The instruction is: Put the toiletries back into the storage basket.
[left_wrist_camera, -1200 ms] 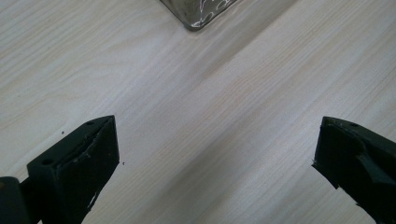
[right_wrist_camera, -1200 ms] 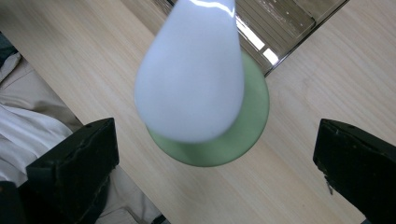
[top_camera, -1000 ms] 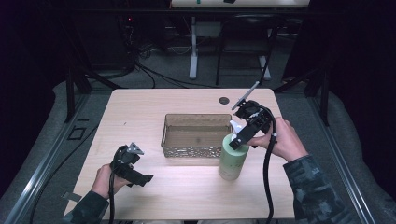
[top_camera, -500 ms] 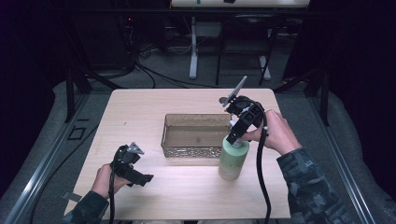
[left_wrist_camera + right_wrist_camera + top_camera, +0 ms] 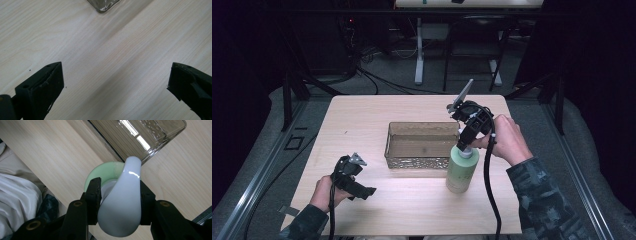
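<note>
Two grippers: one in each hand at a pale wooden table (image 5: 362, 115); both seen from the high view
Right gripper (image 5: 465, 145): points down onto the white pump head (image 5: 122, 205) of the bottle; its jaws have just been closing and now clamp the pump head from both sides; in the right gripper view both black pads press against the white plastic
Right hand (image 5: 507, 140): wraps the gripper body from the right; a black cable hangs from it down past the bottle toward the near table edge
Bottle (image 5: 461, 172): pale green, upright on the table; stands just beside the near right corner of the tray, toward the person; whether it touches the tray I cannot tell
Pump spout: in the right gripper view it reaches toward the tray's corner
Tray (image 5: 392, 150): clear, rectangular, with a patterned rim; sits near the middle of the table; one corner (image 5: 103, 6) shows at the top of the left gripper view
Left gripper (image 5: 367, 192): near the front left of the table, well apart from the bottle and the tray; jaws spread wide with bare wood between them; grasping nothing
Left hand (image 5: 327, 192): holds its gripper low over the table, jaws pointing to the right
</note>
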Motion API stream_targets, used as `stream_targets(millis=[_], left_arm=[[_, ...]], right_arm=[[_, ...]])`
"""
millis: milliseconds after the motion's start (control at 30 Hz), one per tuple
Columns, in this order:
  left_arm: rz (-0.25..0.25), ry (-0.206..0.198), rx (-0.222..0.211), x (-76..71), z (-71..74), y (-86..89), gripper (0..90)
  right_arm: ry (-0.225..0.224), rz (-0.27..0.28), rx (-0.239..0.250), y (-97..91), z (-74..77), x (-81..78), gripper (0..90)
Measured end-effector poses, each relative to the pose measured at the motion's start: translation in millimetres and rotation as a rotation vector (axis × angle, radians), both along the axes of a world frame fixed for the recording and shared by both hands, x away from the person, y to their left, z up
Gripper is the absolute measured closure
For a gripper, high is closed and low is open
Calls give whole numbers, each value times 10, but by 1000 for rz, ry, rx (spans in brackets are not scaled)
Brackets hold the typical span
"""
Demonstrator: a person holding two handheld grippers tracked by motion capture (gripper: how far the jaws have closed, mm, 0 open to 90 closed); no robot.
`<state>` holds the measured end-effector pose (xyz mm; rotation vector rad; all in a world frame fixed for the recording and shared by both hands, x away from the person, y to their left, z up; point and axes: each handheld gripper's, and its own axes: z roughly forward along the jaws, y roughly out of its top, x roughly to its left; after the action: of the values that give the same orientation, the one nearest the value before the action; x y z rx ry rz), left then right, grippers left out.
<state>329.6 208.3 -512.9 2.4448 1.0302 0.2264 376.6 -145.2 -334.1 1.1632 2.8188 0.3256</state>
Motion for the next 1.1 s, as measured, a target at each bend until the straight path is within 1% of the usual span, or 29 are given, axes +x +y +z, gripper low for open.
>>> stream_targets(millis=[67, 100, 267, 300, 333, 433, 500, 533, 600, 800, 900, 933, 1067, 1100], left_arm=[[-3, 4, 1, 1, 4, 1, 1], [2, -4, 4, -1, -1, -2, 1], [1, 1, 1, 5, -2, 2, 1], [0, 0, 2, 8, -1, 3, 1], [1, 0, 1, 10, -1, 4, 1], [2, 0, 2, 12, 0, 8, 1], [4, -1, 1, 11, 0, 8, 1], [2, 0, 2, 13, 1, 9, 1], [0, 1, 0, 12, 1, 8, 1], [-2, 1, 0, 14, 0, 7, 1], [-2, -1, 0, 16, -3, 4, 1], [-7, 7, -2, 20, -2, 3, 1], [-7, 7, 0, 23, -14, -3, 1], [-7, 9, 3, 26, -15, -1, 1]], right_arm=[[-2, -3, -8, 8, 2, -3, 623], [-3, -1, -10, 9, 2, -2, 624], [-17, 16, -13, 9, 5, 10, 625], [-14, 0, -14, 18, 11, 6, 625], [-20, 9, -11, 11, 13, 15, 625], [-22, 2, -14, 18, 38, 15, 625], [-28, 5, -21, 23, 71, 13, 626], [-35, 18, -23, 18, 87, 16, 625], [-36, 10, -22, 26, 123, 8, 625], [-37, 34, -25, 54, 198, 1, 626], [-32, 30, -21, 70, 235, -3, 625], [-36, 39, -23, 68, 245, 1, 625], [-34, 39, -29, 96, 303, 1, 625], [-39, 51, -34, 100, 313, 5, 625]])
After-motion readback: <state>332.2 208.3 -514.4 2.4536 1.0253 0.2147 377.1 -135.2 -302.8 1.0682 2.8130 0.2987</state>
